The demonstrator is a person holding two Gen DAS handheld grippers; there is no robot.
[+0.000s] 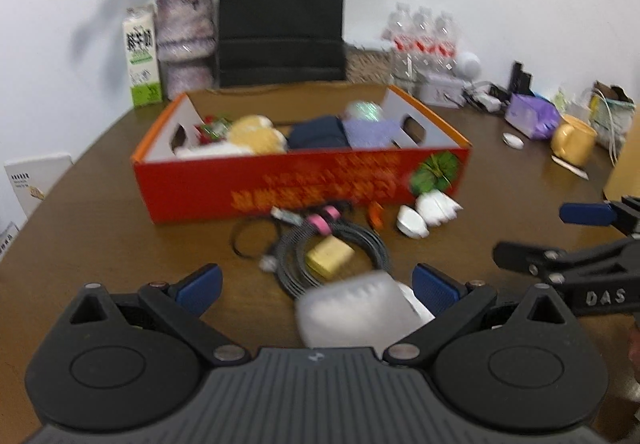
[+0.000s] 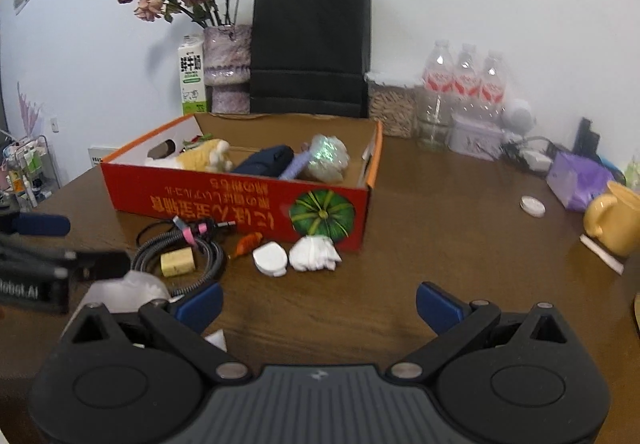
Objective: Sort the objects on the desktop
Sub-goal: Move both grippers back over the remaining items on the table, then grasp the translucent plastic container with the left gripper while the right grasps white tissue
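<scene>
Nearest, both tools are spread wide: the left tool over a blurred white packet, the right tool empty. At twelve o'clock a coiled cable, crumpled tissue and white cap wait on the surface; beyond, the red box already holds several items.

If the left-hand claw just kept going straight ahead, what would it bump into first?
Most likely the blurry white packet sitting right between the open left gripper and the coiled black cable; the red box lies further on. Depth is uncertain.

"DAS" — right gripper; "obot.AI" — left gripper
</scene>
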